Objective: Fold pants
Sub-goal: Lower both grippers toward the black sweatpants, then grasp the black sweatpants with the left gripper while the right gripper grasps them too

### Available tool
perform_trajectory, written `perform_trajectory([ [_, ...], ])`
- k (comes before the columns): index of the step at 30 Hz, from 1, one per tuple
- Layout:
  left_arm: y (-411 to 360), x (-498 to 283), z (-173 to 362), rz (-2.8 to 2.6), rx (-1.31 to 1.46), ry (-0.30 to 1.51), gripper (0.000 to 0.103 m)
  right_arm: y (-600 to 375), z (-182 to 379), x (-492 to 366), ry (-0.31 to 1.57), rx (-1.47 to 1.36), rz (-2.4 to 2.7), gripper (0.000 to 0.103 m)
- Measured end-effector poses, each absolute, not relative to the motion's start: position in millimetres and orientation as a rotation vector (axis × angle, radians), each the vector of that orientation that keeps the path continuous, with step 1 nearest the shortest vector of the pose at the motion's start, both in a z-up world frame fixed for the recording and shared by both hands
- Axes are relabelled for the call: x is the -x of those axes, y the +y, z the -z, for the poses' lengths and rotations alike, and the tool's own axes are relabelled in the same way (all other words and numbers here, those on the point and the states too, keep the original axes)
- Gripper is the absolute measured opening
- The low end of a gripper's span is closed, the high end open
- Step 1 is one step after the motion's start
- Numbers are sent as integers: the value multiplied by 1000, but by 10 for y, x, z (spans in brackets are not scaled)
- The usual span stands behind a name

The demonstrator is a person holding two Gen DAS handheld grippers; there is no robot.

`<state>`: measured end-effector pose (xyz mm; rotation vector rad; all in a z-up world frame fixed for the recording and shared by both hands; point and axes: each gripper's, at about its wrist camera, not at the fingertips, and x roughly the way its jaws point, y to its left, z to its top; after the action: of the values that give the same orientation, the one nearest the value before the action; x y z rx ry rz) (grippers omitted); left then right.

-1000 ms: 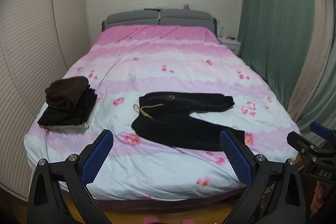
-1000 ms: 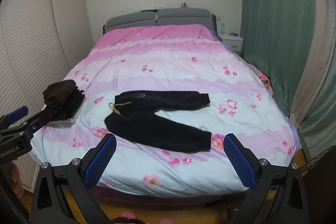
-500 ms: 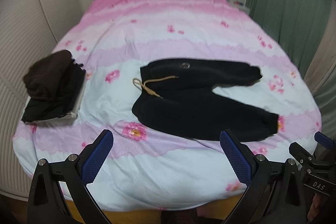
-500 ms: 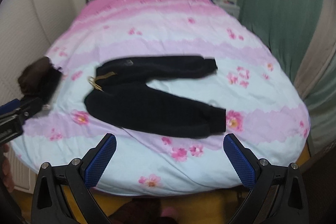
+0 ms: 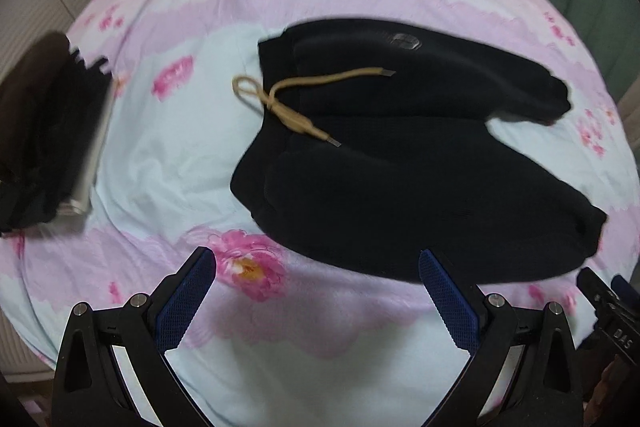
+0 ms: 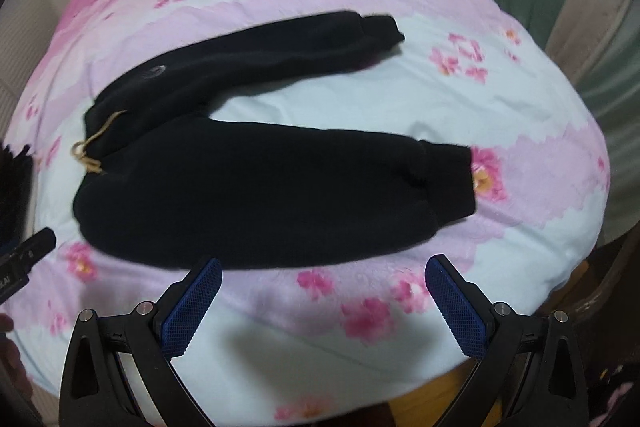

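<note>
Left wrist view now shows the bed [image 5: 168,147] much closer than a second ago: back then the whole room was in sight, with the headboard, the wardrobe doors and the green curtain, and now the pink flowered cover fills nearly all of the picture. Both grippers have come forward and down toward the foot edge of the bed.

The black pants [image 5: 400,167] lie flat on the cover near that foot edge, not yet folded. The waistband with its tan drawstring [image 5: 288,107] points to the left edge of the bed, and the two legs spread out toward the right edge, the far leg separated from the near one by a wedge of pale cover. A stack of dark folded clothes [image 5: 44,127] sits at the left edge, well apart from the pants, in the same place as before.

The left gripper [image 5: 318,291] has its blue pads wide apart and holds nothing; it hovers over the cover just before the near side of the pants, toward the waist end. The right gripper [image 6: 324,293] is also spread wide and empty, and in its view the near leg lies just ahead of the fingertips, with the cuff [image 6: 448,179] further to the right.

To my judgement the approach is nearly finished and no fold has begun. The next thing is probably to take the near edge, one gripper by the waist and one by the cuff, and bring that leg over the other.
</note>
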<state>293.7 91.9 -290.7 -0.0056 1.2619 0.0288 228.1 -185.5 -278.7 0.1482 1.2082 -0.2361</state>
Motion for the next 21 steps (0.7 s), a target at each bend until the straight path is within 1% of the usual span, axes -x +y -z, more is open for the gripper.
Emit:
perform_trajectory([
  [10, 1058, -3131, 3656, -26, 106, 1349, 103, -2029, 3391, -2376, 1256, -249, 306, 101],
  [14, 1157, -3167, 3890, -27, 200, 1384, 103, -2131, 3624, -2323, 1266, -328, 327, 99],
  [16, 1230, -3216, 4007, -35, 272, 1415, 103, -2172, 3713, -2322, 1266, -364, 335, 96],
  [18, 1249, -3257, 4045, -38, 296, 1417, 103, -2208, 3792, -2359, 1262, -382, 334, 91],
  [20, 1254, -3283, 4063, -46, 310, 1417, 103, -2244, 3812, -2412, 1249, -403, 321, 89],
  [21, 1255, -3293, 4063, -48, 316, 1415, 101, -2269, 3830, -2451, 1248, -413, 315, 85],
])
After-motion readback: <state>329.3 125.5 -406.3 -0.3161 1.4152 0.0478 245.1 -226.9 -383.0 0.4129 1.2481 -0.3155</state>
